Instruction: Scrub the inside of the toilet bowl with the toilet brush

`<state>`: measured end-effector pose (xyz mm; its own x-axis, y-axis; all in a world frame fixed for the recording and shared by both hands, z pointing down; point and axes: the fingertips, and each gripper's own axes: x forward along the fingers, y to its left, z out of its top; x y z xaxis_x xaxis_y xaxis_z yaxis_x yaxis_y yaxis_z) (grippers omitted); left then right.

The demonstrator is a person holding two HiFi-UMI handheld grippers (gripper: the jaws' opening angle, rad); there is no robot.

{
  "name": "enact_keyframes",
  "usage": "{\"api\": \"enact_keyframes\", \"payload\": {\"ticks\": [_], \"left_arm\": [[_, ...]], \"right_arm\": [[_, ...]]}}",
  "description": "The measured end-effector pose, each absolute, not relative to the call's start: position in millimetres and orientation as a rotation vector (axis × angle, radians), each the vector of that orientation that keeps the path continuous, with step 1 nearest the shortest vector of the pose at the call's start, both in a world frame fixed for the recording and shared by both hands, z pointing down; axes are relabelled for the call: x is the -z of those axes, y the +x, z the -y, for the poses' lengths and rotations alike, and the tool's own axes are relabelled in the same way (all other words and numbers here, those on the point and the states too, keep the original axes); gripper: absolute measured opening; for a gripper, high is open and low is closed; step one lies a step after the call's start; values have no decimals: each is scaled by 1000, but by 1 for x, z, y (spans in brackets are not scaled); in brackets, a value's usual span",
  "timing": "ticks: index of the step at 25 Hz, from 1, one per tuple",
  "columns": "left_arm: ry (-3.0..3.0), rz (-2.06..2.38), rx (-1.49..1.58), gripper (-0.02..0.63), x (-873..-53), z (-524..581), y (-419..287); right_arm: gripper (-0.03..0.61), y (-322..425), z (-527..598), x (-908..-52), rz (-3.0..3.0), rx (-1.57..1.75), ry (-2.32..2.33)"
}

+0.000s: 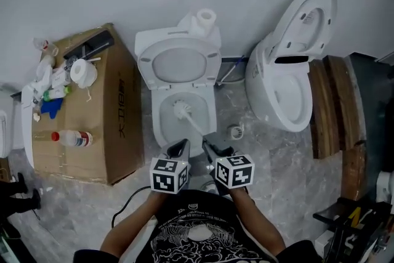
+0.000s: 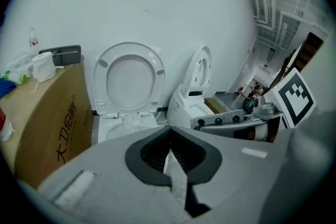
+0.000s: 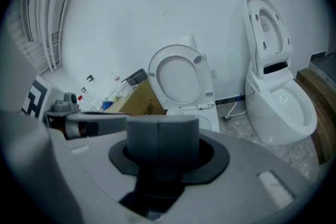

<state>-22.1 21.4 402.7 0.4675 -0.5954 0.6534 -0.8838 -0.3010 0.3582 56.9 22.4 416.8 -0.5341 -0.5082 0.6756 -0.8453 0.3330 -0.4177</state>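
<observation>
A white toilet (image 1: 156, 122) stands against the wall with its seat (image 1: 178, 64) raised. The toilet brush's white head (image 1: 181, 109) is down inside the bowl. Its handle (image 1: 196, 126) slants back to my right gripper (image 1: 208, 146), which is shut on the grey handle end (image 3: 163, 136). My left gripper (image 1: 180, 146) hovers just left of it over the bowl's front rim, jaws together, with a thin pale strip showing at their seam. In the left gripper view the brush head (image 2: 134, 122) shows below the seat (image 2: 128, 78), beyond that gripper (image 2: 169, 152).
A cardboard box (image 1: 117, 114) with bottles and a paper roll on top stands left of the toilet. A second toilet (image 1: 289, 71) with its lid up sits to the right, wooden planks (image 1: 326, 108) beyond it. A small brush holder (image 1: 236, 131) and a black cable (image 1: 129, 203) lie on the floor.
</observation>
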Motion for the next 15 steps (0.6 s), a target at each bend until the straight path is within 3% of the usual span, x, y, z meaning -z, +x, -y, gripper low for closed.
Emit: {"api": "enact_keyframes", "payload": {"ticks": [15], "left_arm": [[2055,1373,-468,-8,-371,-68,-12]], "right_arm": [[153,64,-65,-387,2295,-977,1174]]}}
